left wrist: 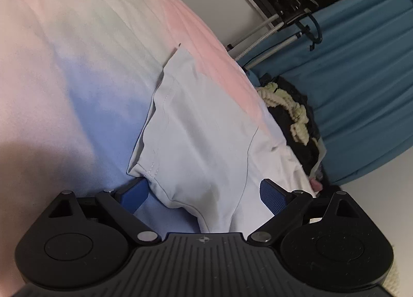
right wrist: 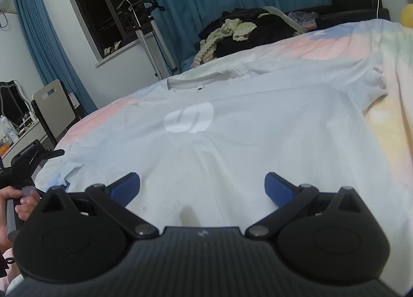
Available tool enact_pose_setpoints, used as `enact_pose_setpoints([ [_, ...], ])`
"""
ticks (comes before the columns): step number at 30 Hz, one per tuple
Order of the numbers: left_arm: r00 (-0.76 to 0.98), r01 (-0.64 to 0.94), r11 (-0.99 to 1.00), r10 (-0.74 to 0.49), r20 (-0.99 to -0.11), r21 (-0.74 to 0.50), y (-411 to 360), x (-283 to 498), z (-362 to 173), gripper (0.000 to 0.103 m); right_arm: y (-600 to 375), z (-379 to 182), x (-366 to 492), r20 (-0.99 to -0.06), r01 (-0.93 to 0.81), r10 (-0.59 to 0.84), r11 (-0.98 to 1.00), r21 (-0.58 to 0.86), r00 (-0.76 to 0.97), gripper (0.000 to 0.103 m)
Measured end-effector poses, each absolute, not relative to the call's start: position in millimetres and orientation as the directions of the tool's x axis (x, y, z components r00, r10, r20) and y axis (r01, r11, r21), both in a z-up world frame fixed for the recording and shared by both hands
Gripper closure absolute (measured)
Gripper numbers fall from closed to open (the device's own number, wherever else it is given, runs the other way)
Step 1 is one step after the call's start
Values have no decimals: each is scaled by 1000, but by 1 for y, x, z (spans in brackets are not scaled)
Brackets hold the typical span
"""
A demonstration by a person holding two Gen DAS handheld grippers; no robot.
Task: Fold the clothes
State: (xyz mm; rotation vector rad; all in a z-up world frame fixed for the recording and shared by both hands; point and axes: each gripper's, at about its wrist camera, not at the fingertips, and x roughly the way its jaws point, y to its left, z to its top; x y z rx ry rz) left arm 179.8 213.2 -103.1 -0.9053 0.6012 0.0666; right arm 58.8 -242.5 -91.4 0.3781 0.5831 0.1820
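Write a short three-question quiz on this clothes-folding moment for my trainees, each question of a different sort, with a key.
1. True or false: the right tool is shut on the T-shirt.
2. Multiple choice: What lies between the fingers of the left tool? A) a sock B) a sleeve of the T-shirt C) the curtain
3. Fill in: the T-shirt lies spread on the pastel ____, collar pointing away from the right tool.

Key:
1. False; its fingers stand apart over the shirt's lower part.
2. B
3. Bedspread.
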Motion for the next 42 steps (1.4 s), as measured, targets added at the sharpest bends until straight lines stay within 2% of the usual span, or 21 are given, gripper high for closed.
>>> enact_pose_setpoints([
  [3, 810, -341, 592, -209, -547, -731, 205, 179, -101, 19, -242, -93, 60, -509, -54, 273, 914, 403, 816, 0],
  [12, 810, -330, 508, -280, -515, -796, 210, 189, -122, 20, -239, -94, 61, -515, -61, 288, 909, 413, 808, 0],
  [14, 829, -337, 483, -255, -498, -808, 217, 189, -124, 29, -239, -94, 61, -512, -62, 284, 911, 408, 811, 0],
  [16, 843, -347, 482, -216, -493, -805, 227, 192, -127, 46, -239, -93, 62, -509, -59, 280, 912, 407, 814, 0],
  [17, 845, -352, 491, -199, -495, -797, 230, 195, -128, 49, -240, -93, 62, -508, -57, 278, 911, 408, 815, 0],
  [19, 835, -356, 555, -172, -523, -752, 231, 208, -128, 69, -241, -92, 63, -503, -50, 277, 907, 417, 818, 0],
  [20, 823, -359, 617, -144, -549, -700, 228, 215, -125, 74, -242, -91, 63, -500, -49, 277, 906, 421, 821, 0],
  [21, 811, -366, 670, -112, -575, -646, 225, 222, -121, 87, -242, -90, 63, -497, -47, 274, 906, 420, 823, 0],
  [22, 804, -370, 702, -87, -588, -609, 222, 228, -117, 95, -243, -89, 64, -495, -46, 270, 907, 418, 826, 0],
  [25, 818, -348, 781, -17, -575, -518, 210, 236, -98, 98, -246, -90, 63, -494, -48, 273, 906, 420, 825, 0],
  [27, 820, -319, 854, 30, -572, -412, 190, 242, -81, 99, -249, -90, 65, -497, -45, 279, 900, 433, 822, 0],
  [31, 842, -213, 938, 34, -539, -273, 144, 251, -41, 99, -257, -87, 68, -484, -34, 290, 882, 469, 825, 0],
  [35, 856, -72, 986, -16, -517, -150, 81, 258, -11, 99, -271, -88, 68, -484, -2, 281, 866, 500, 829, 0],
  [42, 816, 185, 982, -174, -551, -37, -45, 261, -9, 98, -300, -93, 68, -490, 83, 247, 826, 557, 836, 0],
])
